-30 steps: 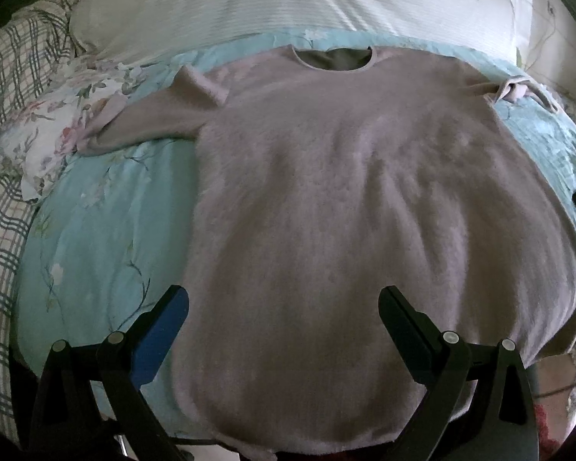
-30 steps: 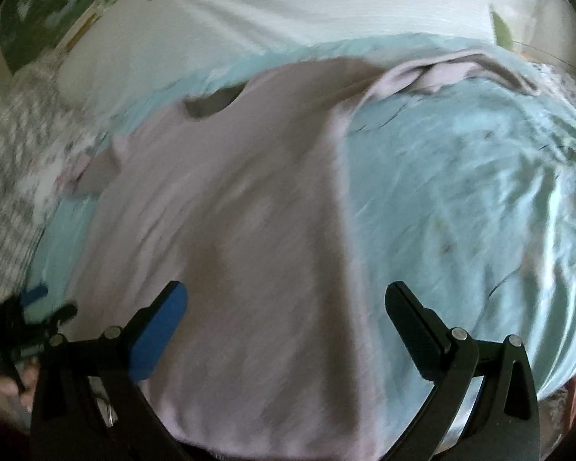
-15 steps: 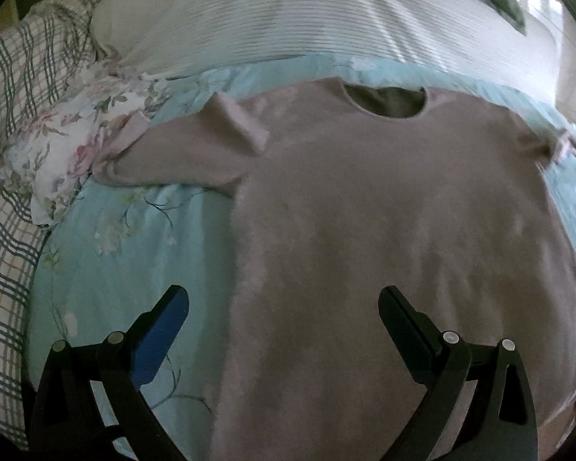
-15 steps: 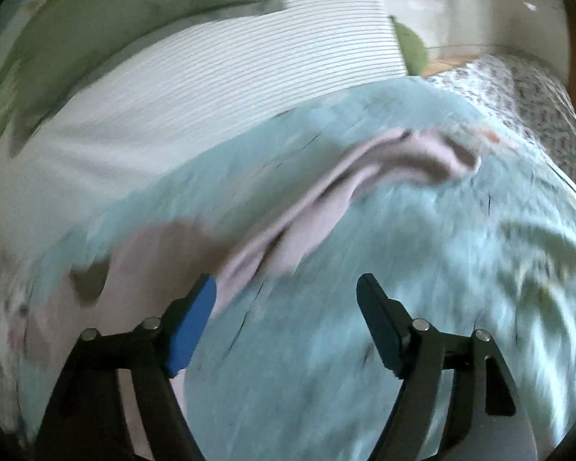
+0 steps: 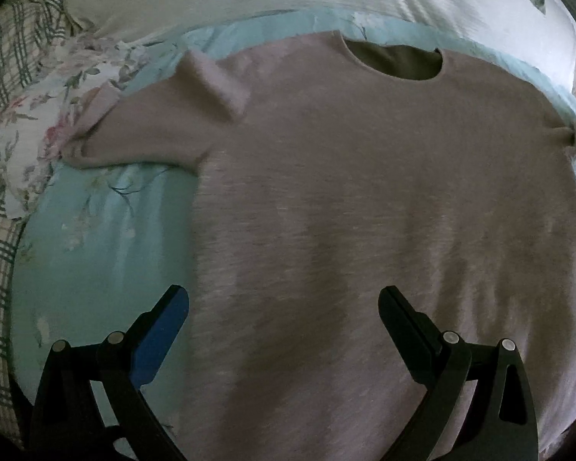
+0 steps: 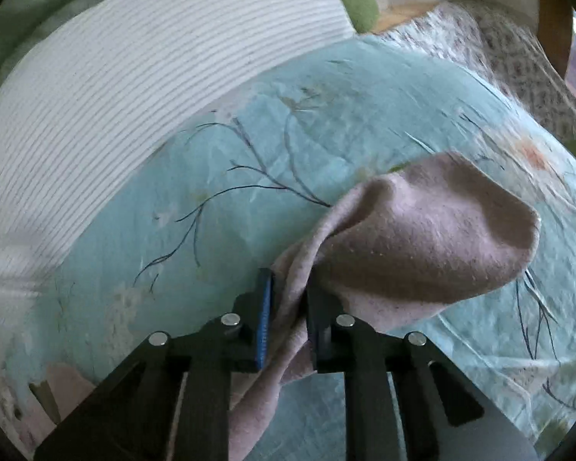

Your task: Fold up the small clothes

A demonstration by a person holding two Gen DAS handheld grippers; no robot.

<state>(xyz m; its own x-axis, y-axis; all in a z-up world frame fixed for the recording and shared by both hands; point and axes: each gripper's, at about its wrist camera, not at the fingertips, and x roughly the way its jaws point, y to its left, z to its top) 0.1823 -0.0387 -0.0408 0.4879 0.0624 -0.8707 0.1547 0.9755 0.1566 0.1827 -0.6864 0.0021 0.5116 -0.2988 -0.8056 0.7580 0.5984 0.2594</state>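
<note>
While the left gripper (image 5: pixel 284 299) hovers fingers apart over the pink sweater (image 5: pixel 364 211), the right gripper (image 6: pixel 288 292) pinches its far-right sleeve (image 6: pixel 422 246).

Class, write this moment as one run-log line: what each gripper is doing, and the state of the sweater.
left gripper: open, over sweater | right gripper: shut on sleeve | sweater: flat on bedsheet, unfolded

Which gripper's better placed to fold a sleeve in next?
Right. The right gripper is already shut on the sweater's sleeve. The left gripper hangs open over the sweater body, holding nothing.
</note>
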